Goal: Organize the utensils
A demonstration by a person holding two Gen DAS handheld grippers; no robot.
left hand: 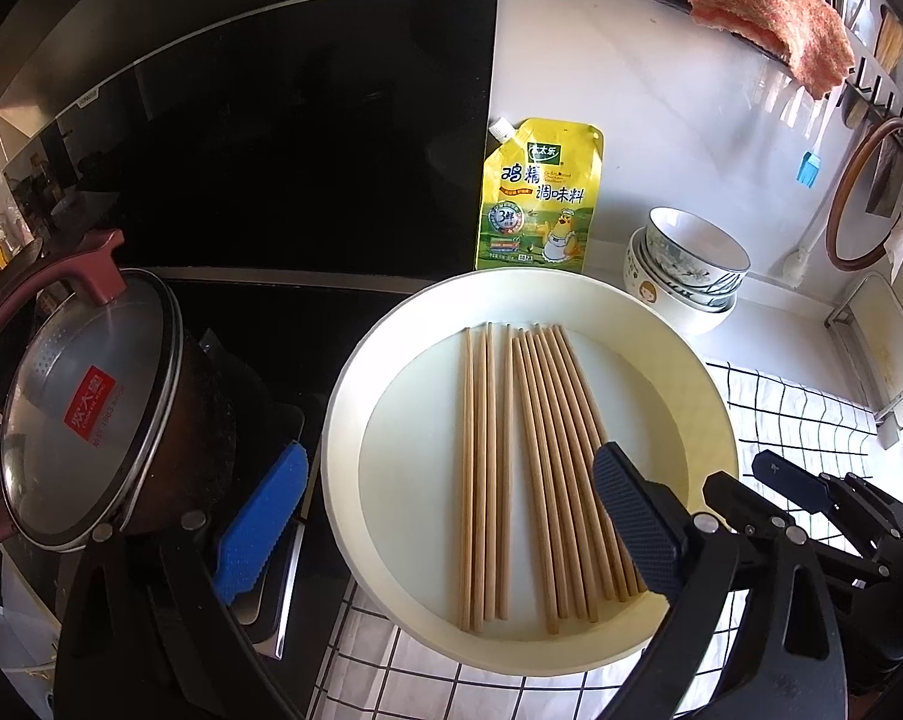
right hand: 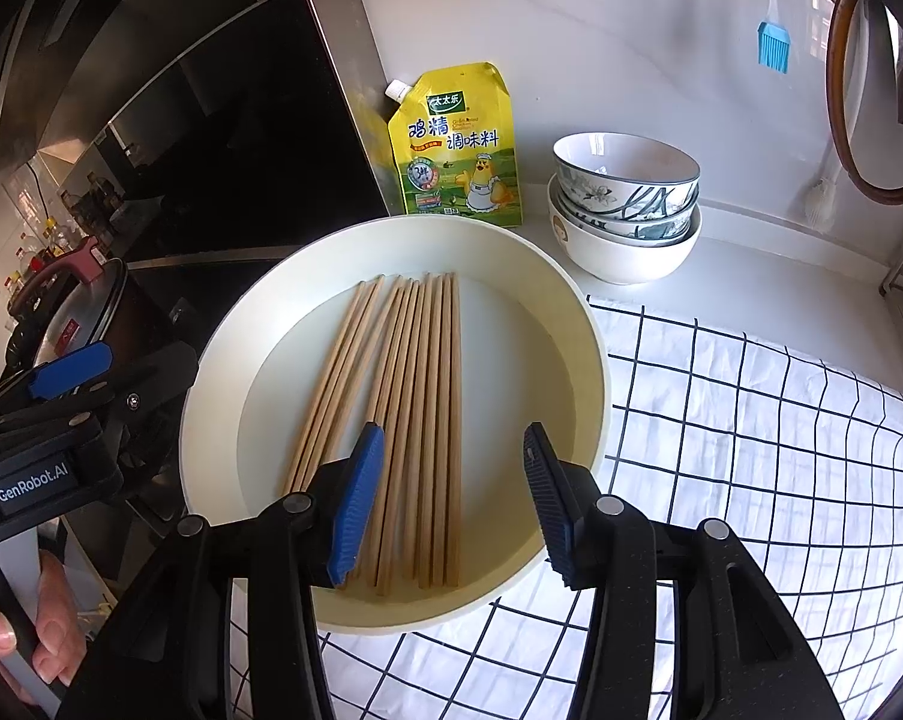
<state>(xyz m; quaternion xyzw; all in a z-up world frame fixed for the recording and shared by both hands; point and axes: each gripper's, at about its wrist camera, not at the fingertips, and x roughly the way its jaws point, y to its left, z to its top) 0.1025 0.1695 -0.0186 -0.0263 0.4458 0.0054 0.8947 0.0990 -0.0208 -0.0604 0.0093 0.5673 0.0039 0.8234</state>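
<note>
Several wooden chopsticks (left hand: 529, 468) (right hand: 415, 396) lie side by side in a round cream tray (left hand: 343, 456) (right hand: 211, 420), in a small group and a larger one. My left gripper (left hand: 448, 531) stands wide open with nothing between its pads. Its left pad is outside the tray by the pot, and its right pad is over the larger group. My right gripper (right hand: 451, 504) hovers over the near ends of the chopsticks, jaws partly apart and not pressing on them. Each gripper shows at the edge of the other's view: the right gripper (left hand: 811, 492), and the left gripper (right hand: 70, 372) held by a hand.
A lidded pot (left hand: 85, 420) sits on the black hob left of the tray. Behind the tray stand a yellow seasoning pouch (left hand: 535, 198) (right hand: 457, 150) and stacked bowls (left hand: 685, 264) (right hand: 625, 198). A checked cloth (right hand: 751, 420) lies under and right of the tray. A wall rail holds a pink cloth (left hand: 769, 6).
</note>
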